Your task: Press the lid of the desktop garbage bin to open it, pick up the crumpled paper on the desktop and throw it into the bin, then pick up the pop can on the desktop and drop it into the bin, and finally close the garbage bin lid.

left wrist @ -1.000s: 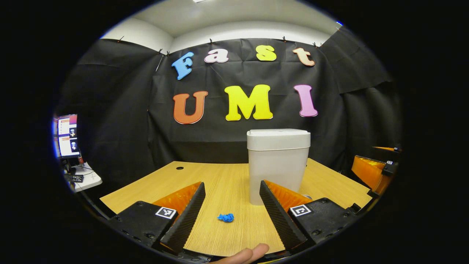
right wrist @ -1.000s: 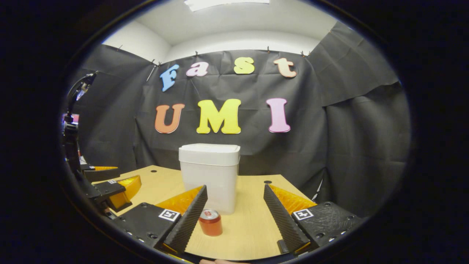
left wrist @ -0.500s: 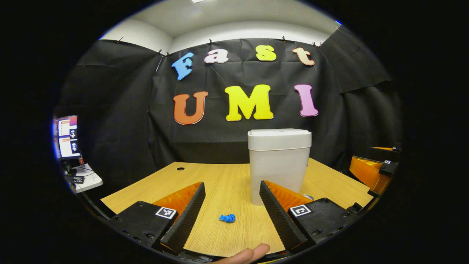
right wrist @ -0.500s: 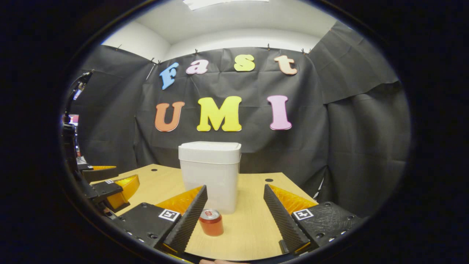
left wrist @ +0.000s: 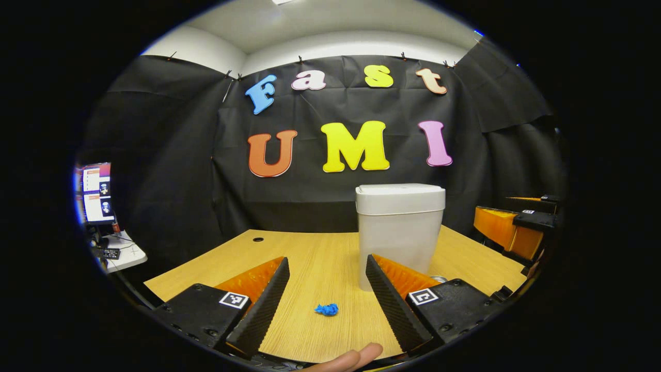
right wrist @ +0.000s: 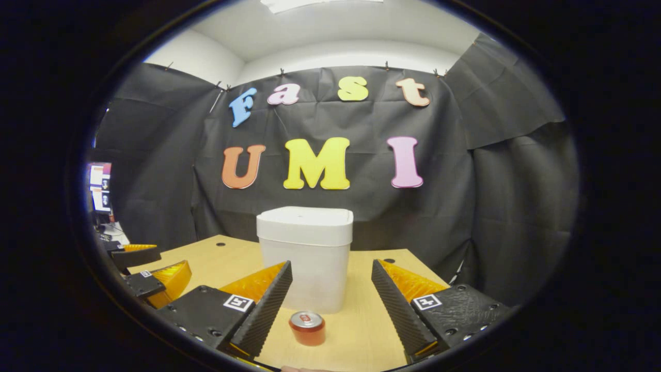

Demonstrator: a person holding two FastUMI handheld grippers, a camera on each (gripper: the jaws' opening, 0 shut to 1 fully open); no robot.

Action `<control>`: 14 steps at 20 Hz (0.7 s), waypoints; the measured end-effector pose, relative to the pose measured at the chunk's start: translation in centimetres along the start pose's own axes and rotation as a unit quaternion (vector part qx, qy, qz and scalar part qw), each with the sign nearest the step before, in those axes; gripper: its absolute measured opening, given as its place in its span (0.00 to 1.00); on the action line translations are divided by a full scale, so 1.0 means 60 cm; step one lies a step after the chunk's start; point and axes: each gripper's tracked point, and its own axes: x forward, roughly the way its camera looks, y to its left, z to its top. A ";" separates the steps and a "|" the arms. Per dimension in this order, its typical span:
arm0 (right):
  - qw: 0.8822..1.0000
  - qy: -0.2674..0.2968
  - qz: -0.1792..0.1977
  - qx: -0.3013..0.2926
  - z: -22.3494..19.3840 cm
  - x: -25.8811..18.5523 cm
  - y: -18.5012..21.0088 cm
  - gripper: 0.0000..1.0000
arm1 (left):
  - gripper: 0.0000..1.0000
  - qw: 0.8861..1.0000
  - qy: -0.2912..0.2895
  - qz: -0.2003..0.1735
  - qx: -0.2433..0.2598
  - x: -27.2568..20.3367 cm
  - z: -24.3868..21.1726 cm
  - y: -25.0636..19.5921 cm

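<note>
The left gripper (left wrist: 327,297) held its fingers wide apart over the wooden desk (left wrist: 315,258), the blue crumpled paper (left wrist: 326,309) lying on the desk between them, untouched. The right gripper (right wrist: 330,305) was likewise spread, empty, with the pop can (right wrist: 307,327) standing upright between its fingers. Behind both stood the white garbage bin (right wrist: 305,258), its lid (left wrist: 400,189) closed.

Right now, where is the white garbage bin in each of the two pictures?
Left gripper view: the garbage bin stands right of centre on the wooden desk, lid shut, behind the gripper's right-hand finger.
Right gripper view: the bin stands just left of centre, behind the pop can.
Shared landmark: the black cloth wall hangs behind the bin in both.
</note>
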 end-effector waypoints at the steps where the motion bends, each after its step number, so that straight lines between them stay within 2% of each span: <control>1: 1.000 0.000 -0.003 0.002 0.006 0.008 -0.001 0.95 | 0.96 1.000 0.000 0.005 -0.003 0.001 0.002 0.009; 2: 1.000 0.001 -0.009 0.003 0.013 0.019 -0.002 0.94 | 0.96 1.000 0.001 0.010 -0.006 0.003 0.002 0.018; 4: 1.000 0.001 -0.020 0.005 0.028 0.037 -0.006 0.79 | 0.96 1.000 0.001 0.016 -0.007 0.005 0.004 0.031; 6: 1.000 -0.004 -0.014 0.010 0.049 0.056 0.004 0.71 | 0.96 0.999 -0.005 0.032 0.017 0.007 0.011 0.057; 8: 1.000 -0.001 -0.008 0.003 0.062 0.083 0.017 0.57 | 0.96 0.999 -0.012 0.040 0.028 0.007 0.017 0.072; 10: 1.000 -0.001 -0.002 -0.008 0.078 0.107 0.031 0.20 | 0.96 0.999 -0.011 0.044 0.017 0.007 0.018 0.082; 11: 1.000 -0.001 0.015 -0.006 0.084 0.118 0.050 0.01 | 0.96 0.999 -0.010 0.043 0.017 0.008 0.018 0.085; 12: 0.999 0.007 0.033 -0.004 0.084 0.129 0.072 0.01 | 0.96 0.999 -0.012 0.044 0.020 0.008 0.019 0.089; 14: 0.999 0.019 0.046 -0.001 0.092 0.156 0.087 0.02 | 0.96 0.998 -0.016 0.047 0.024 0.007 0.023 0.100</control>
